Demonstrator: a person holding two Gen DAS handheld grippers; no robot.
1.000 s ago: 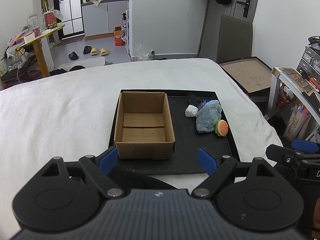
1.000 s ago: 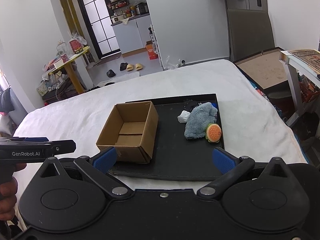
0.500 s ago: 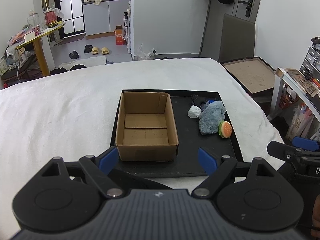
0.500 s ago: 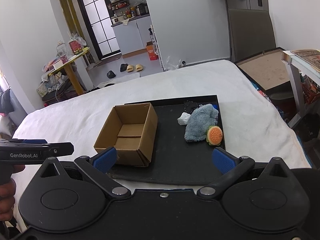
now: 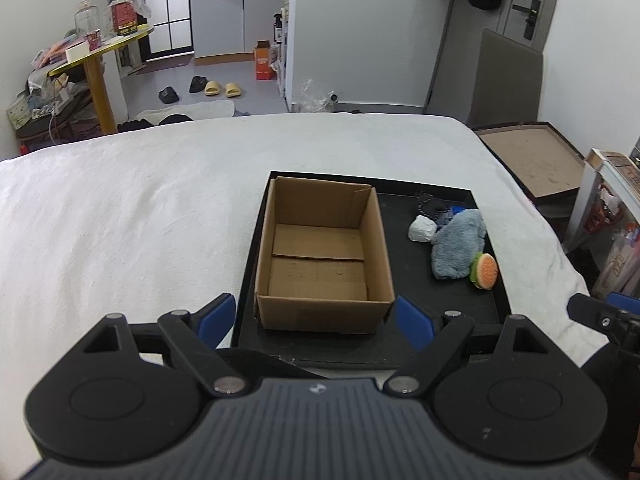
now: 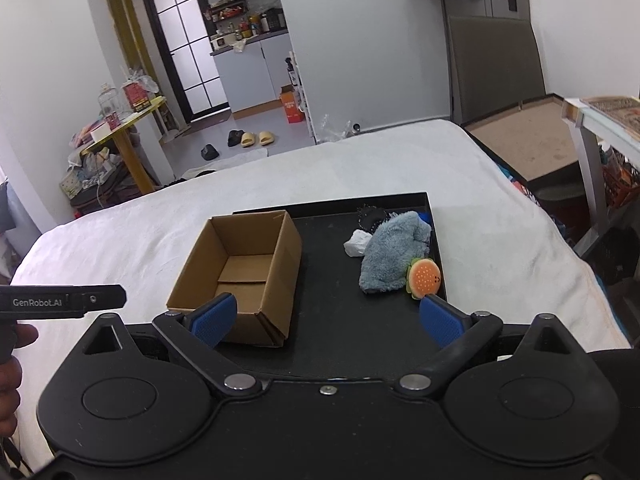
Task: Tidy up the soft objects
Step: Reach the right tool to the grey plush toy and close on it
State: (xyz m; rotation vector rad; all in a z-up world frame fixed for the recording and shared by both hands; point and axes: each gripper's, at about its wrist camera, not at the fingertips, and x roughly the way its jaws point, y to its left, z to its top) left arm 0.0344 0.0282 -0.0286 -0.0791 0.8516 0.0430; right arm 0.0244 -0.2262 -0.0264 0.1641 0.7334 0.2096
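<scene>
An open, empty cardboard box (image 5: 322,254) (image 6: 240,270) stands on the left of a black tray (image 5: 412,344) (image 6: 336,320) on a white bed. On the tray's right lie a blue-grey fluffy cloth (image 5: 458,246) (image 6: 394,252), a small burger plush (image 5: 485,271) (image 6: 425,276), a white soft lump (image 5: 421,229) (image 6: 357,242) and a dark item (image 5: 430,204) (image 6: 370,214) behind them. My left gripper (image 5: 316,318) is open and empty, just short of the box's near wall. My right gripper (image 6: 326,318) is open and empty above the tray's near edge.
The white bed (image 5: 140,220) spreads left and beyond the tray. A flat brown board in a black frame (image 5: 532,156) and a shelf unit (image 5: 612,200) stand to the right. A yellow table (image 5: 100,52) and slippers (image 5: 218,88) are on the floor beyond.
Both grippers have moved forward towards the tray, so the box and soft items look nearer. Both stay open and empty.
</scene>
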